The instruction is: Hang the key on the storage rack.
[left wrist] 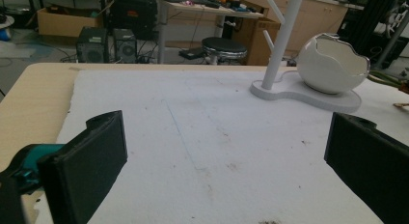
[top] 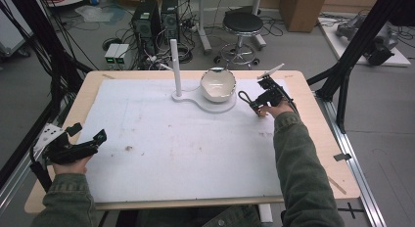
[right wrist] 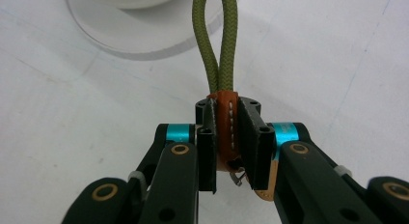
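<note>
My right gripper (top: pixel 255 106) rests on the white mat right of the stand, shut on a brown stitched leather tab (right wrist: pixel 226 119). An olive-green cord loop (right wrist: pixel 221 38) runs out from the tab toward the white stand base (right wrist: pixel 140 38); from above the cord loop (top: pixel 243 96) lies just right of that base. The stand (top: pixel 203 103) carries a white branched pole (top: pixel 175 65) and a white egg-shaped bowl (top: pixel 218 84). My left gripper (top: pixel 88 134) hovers at the mat's left edge, open wide with nothing between its jaws; in its own view the left gripper (left wrist: pixel 231 171) faces the bowl (left wrist: pixel 333 64) and pole (left wrist: pixel 282 40) from afar.
A white mat (top: pixel 186 148) covers most of the wooden table (top: pixel 313 139). Black frame struts (top: pixel 352 51) rise at the right and left table edges. Beyond the far edge stand a stool (top: pixel 242 26) and computer towers (top: pixel 156 21) with cables on the floor.
</note>
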{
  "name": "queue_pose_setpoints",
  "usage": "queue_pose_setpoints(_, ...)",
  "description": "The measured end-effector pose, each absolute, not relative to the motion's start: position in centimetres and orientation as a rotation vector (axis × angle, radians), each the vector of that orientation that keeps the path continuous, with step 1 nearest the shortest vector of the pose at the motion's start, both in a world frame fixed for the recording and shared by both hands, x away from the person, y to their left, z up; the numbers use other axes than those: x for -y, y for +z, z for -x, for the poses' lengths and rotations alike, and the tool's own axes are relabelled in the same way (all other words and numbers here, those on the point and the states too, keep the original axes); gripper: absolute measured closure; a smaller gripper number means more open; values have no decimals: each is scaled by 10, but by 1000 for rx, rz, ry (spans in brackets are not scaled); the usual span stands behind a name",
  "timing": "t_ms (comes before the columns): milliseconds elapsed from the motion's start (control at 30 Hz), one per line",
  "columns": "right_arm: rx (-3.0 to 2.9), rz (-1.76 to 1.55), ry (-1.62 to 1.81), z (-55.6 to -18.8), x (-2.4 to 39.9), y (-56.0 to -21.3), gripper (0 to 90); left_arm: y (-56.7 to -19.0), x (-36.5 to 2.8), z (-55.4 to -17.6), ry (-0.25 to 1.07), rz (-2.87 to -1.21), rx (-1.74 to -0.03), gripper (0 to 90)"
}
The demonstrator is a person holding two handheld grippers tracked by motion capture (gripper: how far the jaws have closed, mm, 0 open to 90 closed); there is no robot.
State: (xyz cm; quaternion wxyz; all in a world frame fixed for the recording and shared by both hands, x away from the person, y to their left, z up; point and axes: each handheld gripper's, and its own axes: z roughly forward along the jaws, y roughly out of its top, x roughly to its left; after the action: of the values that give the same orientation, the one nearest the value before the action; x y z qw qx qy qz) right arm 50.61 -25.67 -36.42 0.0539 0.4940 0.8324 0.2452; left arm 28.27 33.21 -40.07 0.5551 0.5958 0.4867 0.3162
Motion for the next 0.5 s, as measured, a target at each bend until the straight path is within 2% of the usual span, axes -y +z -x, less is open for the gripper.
queue_pose_setpoints(500,-2467,-1439,913,-473,242,-328,780,-401,-332,-283,742,-1403,-1147,17)
